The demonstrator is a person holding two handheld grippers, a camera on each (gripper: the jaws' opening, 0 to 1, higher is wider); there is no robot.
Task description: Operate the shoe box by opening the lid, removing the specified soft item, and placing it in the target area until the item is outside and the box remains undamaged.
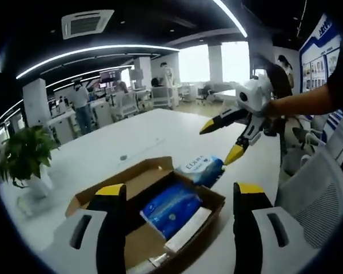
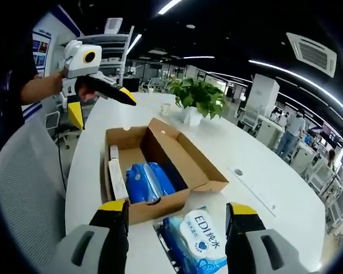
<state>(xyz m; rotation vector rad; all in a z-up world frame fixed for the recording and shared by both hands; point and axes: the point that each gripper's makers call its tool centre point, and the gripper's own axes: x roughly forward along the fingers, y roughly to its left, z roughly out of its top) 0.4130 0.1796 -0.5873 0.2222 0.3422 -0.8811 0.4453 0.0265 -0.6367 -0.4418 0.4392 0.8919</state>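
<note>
The brown cardboard shoe box (image 1: 97,197) (image 2: 203,171) lies open on the white table, its lid folded back. Inside it are blue soft packets (image 1: 170,208) (image 2: 148,182) and a white strip (image 2: 115,171). Another blue-and-white packet marked EDI (image 1: 203,168) (image 2: 197,242) lies on the table just outside the box. My right gripper (image 2: 176,211) (image 1: 220,142) is open, hovering just above that packet without touching it. On the other side of the box my left gripper (image 1: 180,194) (image 2: 103,108) is open and holds nothing.
A potted plant (image 1: 23,157) (image 2: 197,97) stands at one end of the table (image 1: 143,137) (image 2: 263,177). A grey mesh chair (image 1: 314,200) (image 2: 23,182) sits at the table's edge. Desks and people fill the office behind.
</note>
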